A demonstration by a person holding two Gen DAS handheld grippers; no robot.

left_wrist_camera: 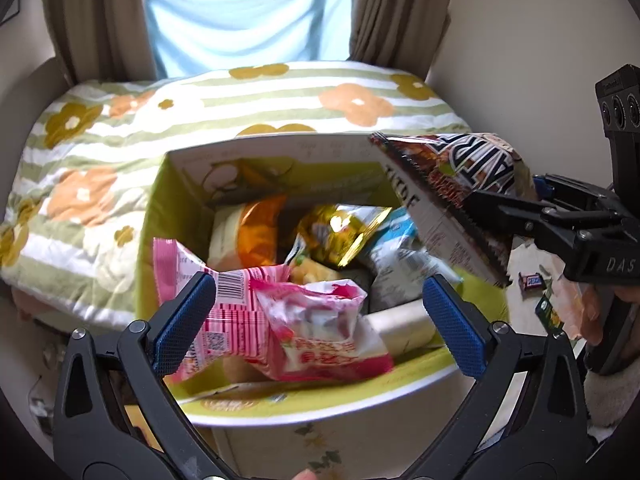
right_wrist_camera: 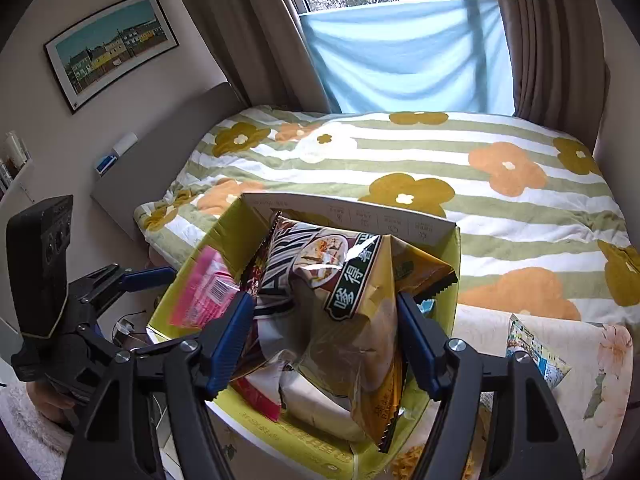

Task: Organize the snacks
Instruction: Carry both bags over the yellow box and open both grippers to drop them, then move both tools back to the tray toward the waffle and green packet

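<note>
An open cardboard box [left_wrist_camera: 280, 144] with a yellow-green inside holds several snacks, among them a gold packet [left_wrist_camera: 344, 232] and an orange-lidded tub [left_wrist_camera: 256, 236]. My left gripper [left_wrist_camera: 320, 320] stands wide open over the box's near edge. A pink snack packet [left_wrist_camera: 280, 320] lies between its fingers, blurred, with the pads not pressing on it. My right gripper [right_wrist_camera: 326, 340] is shut on a brown and yellow snack bag [right_wrist_camera: 352, 300], held over the box [right_wrist_camera: 352, 216]. In the left wrist view that bag [left_wrist_camera: 460, 176] hangs above the box's right corner in the right gripper [left_wrist_camera: 508, 196]. The pink packet [right_wrist_camera: 204, 292] shows at the box's left side.
A bed with a striped floral quilt [right_wrist_camera: 440, 160] lies right behind the box. A blue-white snack packet [right_wrist_camera: 536, 348] rests on a floral cloth at the right. A small chocolate bar [left_wrist_camera: 530, 280] lies beyond the box's right side. Curtains and a window close off the back.
</note>
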